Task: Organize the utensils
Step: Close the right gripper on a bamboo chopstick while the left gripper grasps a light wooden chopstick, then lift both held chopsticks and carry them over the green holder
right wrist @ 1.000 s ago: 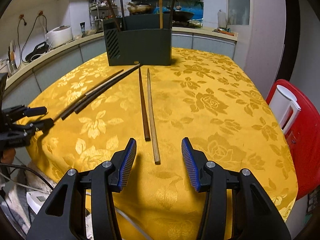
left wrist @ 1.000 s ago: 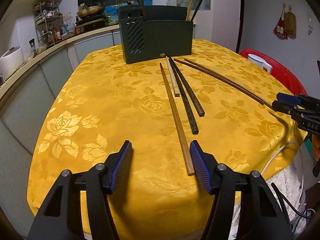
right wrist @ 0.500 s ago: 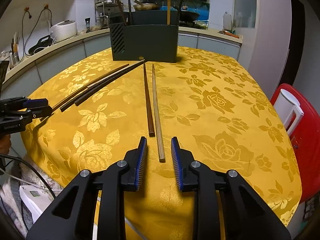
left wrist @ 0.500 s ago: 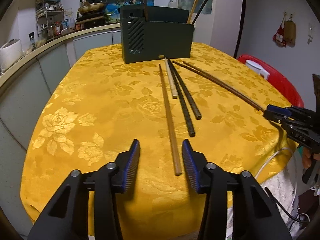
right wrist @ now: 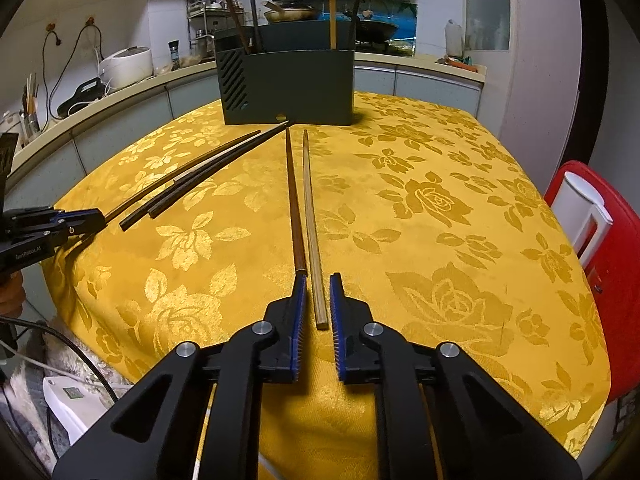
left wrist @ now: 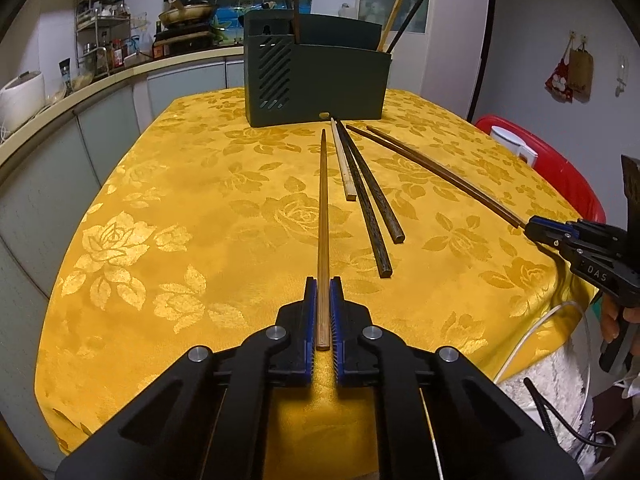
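Slim ribbed wooden chopstick (left wrist: 323,216) between ridged blue fingers (left wrist: 309,320)

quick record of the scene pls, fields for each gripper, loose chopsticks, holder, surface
left gripper: shut on the near end of the tan chopstick
right gripper: pads close on either side of the light chopstick; contact unclear
beside it: brown chopstick, near end at the left pad
other loose chopsticks: two dark ones and a short pale one, flat on the cloth
holder: dark green, at the far end, several chopsticks standing in it
surface: yellow floral tablecloth
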A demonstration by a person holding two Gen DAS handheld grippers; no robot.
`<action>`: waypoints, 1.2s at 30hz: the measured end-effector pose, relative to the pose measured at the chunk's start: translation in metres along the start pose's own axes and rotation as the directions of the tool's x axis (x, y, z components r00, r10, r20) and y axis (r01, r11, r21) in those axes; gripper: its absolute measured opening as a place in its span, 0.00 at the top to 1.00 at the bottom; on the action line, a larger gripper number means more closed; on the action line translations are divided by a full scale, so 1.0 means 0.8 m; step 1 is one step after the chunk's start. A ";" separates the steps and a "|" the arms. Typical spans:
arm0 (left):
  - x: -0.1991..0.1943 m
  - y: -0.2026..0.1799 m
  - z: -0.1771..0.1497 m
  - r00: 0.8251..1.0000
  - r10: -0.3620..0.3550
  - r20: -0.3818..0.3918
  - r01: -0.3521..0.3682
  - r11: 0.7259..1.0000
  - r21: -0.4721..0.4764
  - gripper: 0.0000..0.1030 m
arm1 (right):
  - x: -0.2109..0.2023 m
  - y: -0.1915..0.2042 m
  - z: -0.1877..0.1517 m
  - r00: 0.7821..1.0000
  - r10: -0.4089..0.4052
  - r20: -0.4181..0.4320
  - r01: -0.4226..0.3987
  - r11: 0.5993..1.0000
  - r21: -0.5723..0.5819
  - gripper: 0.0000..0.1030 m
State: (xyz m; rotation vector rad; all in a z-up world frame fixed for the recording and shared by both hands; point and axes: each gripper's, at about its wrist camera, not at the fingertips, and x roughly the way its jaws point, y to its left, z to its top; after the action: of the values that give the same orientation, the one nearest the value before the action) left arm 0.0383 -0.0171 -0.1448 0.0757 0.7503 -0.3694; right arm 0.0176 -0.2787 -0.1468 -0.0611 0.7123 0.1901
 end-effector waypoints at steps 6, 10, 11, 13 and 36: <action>-0.005 0.004 0.006 1.000 -0.017 0.004 0.017 1.000 -0.017 0.94 | 0.000 -0.003 0.002 1.000 0.007 -0.014 -0.007 1.000 0.004 0.94; -0.014 0.007 0.013 1.000 -0.019 0.023 0.020 1.000 -0.022 0.94 | -0.004 -0.005 0.004 1.000 0.001 -0.021 -0.001 1.000 0.010 0.94; -0.018 0.008 0.016 0.999 -0.018 0.030 0.019 1.000 -0.024 0.94 | -0.007 -0.006 0.006 1.000 0.001 -0.016 -0.001 1.000 0.012 0.94; -0.025 0.011 0.022 0.999 -0.016 0.045 0.017 1.000 -0.027 0.94 | -0.013 -0.007 0.011 1.000 0.000 0.000 0.000 1.000 0.015 0.94; -0.107 0.026 0.166 0.964 0.034 0.262 -0.049 0.997 0.052 0.94 | -0.093 -0.022 0.165 0.945 0.040 0.325 -0.039 0.999 -0.008 0.94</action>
State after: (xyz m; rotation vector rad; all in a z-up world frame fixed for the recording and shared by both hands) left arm 0.0748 0.0016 0.0089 0.0947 0.4766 -0.3533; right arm 0.0510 -0.2916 0.0010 -0.0155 0.3840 0.2328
